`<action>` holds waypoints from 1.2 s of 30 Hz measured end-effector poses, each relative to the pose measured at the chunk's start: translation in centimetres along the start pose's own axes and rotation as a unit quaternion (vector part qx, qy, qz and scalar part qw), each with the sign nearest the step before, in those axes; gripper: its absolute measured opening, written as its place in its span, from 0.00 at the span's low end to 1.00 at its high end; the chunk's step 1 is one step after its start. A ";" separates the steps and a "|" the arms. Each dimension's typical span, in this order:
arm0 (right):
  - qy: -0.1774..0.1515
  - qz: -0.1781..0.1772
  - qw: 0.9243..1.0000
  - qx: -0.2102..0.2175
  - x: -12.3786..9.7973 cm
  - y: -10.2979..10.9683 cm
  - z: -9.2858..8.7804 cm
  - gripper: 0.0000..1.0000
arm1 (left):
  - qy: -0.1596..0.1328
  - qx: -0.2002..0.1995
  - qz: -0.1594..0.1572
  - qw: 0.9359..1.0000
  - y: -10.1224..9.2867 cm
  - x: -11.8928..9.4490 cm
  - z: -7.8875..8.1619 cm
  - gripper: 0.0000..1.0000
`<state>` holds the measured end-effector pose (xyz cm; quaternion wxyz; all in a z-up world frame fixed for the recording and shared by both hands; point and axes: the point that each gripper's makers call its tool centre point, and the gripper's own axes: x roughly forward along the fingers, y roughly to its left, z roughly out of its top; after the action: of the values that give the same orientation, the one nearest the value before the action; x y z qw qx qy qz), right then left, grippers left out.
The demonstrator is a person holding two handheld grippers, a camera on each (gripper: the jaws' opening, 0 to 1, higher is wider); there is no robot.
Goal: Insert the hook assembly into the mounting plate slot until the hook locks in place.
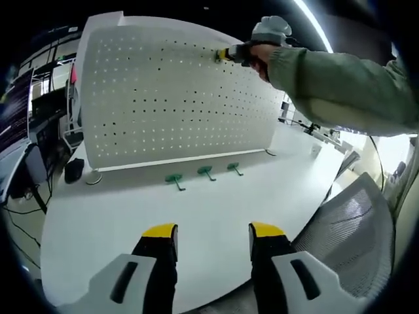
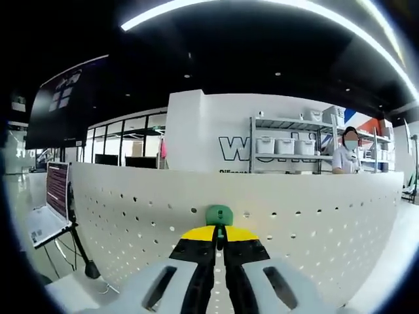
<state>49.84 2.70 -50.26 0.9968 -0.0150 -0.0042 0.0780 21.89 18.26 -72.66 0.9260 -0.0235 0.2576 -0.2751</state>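
A white pegboard mounting plate (image 1: 177,98) stands upright on the white table (image 1: 216,209). Three green hooks (image 1: 205,173) lie in a row on the table at its foot. My left gripper (image 1: 213,234) hangs open over the table's near side, nothing between its yellow-tipped jaws. In the left gripper view my right gripper (image 1: 226,55) is up against the plate's upper right area, held by a person's green-sleeved arm (image 1: 340,82). In the right gripper view, my right gripper (image 2: 219,233) is shut on a green hook (image 2: 218,214), pressed to the plate (image 2: 294,229) near its top edge.
A mesh office chair (image 1: 357,229) stands at the table's right edge. Monitors and cables (image 1: 29,150) sit left of the table, and a laptop on a stand (image 2: 49,209) is beyond the plate. Shelving with white bins (image 2: 288,147) and a person stand in the background.
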 end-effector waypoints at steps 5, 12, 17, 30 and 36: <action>0.023 -0.018 0.999 0.018 0.0 0.0 -0.5 0.01 | -0.001 -0.001 0.000 1.000 0.0 -0.1 0.1 0.45; 0.020 -0.018 0.999 0.028 0.3 0.0 -0.3 0.01 | -0.005 -0.003 0.004 1.000 0.4 -0.4 0.1 0.45; 0.023 -0.026 0.999 0.023 0.2 0.0 -0.4 0.01 | -0.008 -0.003 0.006 1.000 0.5 -0.6 0.2 0.45; 0.035 -0.023 0.999 0.025 0.1 -0.1 -1.3 0.08 | -0.009 -0.005 0.009 1.000 0.7 -0.9 0.1 0.45; 0.034 -0.011 0.999 0.039 -0.3 0.3 -1.9 0.14 | -0.010 -0.004 0.010 1.000 0.7 -1.0 0.2 0.45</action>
<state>49.54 2.93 -52.20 0.9970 0.0214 0.0321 0.0665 21.61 19.40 -72.16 0.9311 -0.0274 0.2497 -0.2646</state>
